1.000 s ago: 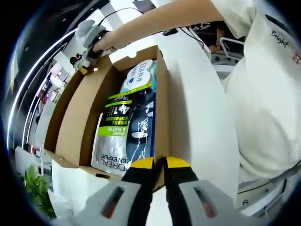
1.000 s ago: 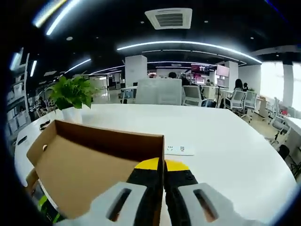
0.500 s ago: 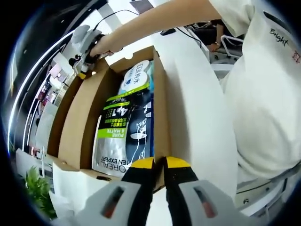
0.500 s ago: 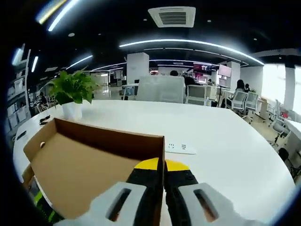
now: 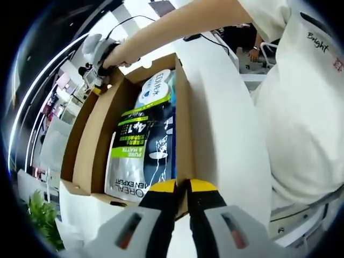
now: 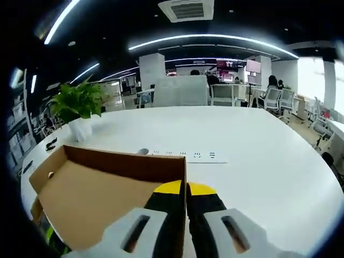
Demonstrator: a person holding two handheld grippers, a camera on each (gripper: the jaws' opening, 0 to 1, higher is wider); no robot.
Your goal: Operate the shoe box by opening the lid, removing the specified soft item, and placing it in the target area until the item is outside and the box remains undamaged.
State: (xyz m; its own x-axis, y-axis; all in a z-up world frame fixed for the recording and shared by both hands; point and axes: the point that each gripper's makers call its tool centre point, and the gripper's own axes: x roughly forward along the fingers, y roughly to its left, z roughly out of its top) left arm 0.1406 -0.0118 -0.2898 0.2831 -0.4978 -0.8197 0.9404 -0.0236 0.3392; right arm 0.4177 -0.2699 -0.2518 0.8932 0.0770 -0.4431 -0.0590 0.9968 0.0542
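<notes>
Now left claw [image 5: 181, 186] clamps box wall [image 5: 185, 123]; pouch [image 5: 142, 148] inside, just beyond.

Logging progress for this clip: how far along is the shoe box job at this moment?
Done: the lid is swung open. In hand: the right gripper is shut on the lid's edge, the left gripper on the shoe box wall. Left: the black and green pouch lies inside; it must go to the white table.

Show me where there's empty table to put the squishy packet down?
The white table is bare from the white power strip toward the right gripper. Another bare strip runs beside the brown cardboard shoe box. Inside is crowded: the black-and-green pouch fills it.
</notes>
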